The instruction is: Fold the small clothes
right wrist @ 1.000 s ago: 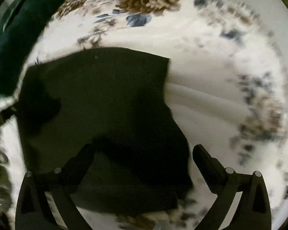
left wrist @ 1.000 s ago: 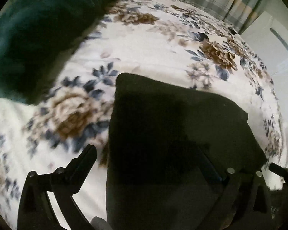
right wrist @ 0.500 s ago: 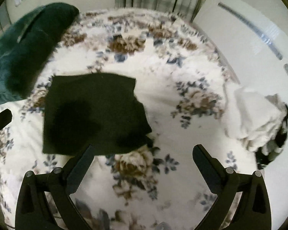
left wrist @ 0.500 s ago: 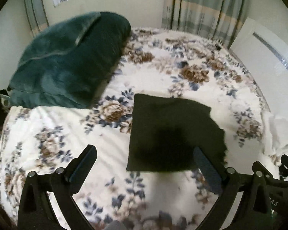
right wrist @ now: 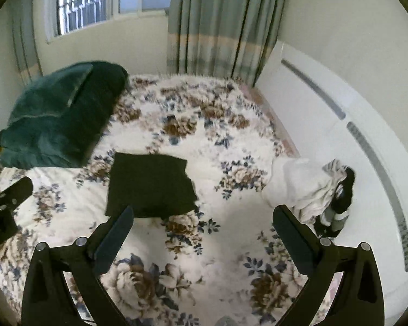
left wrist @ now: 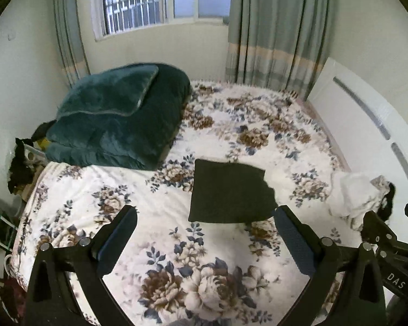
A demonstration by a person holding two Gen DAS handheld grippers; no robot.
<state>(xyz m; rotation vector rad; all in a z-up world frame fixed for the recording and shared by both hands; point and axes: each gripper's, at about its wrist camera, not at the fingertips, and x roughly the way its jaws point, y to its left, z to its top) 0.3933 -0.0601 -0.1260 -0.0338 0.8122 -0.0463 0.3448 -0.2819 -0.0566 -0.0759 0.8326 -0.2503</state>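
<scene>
Crumpled white-and-black clothes pile (right wrist: 310,190) ahead-right on bed, nearer right gripper (right wrist: 201,233); left gripper (left wrist: 204,233) farther; both spread, empty

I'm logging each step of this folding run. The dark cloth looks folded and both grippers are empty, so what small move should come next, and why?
Probably swing the right gripper toward the white clothes pile at the bed's right edge. The dark folded cloth lies flat as a neat rectangle on the floral bedspread, and the left gripper and the right are both open and holding nothing, while the pile is crumpled and unfolded.
</scene>
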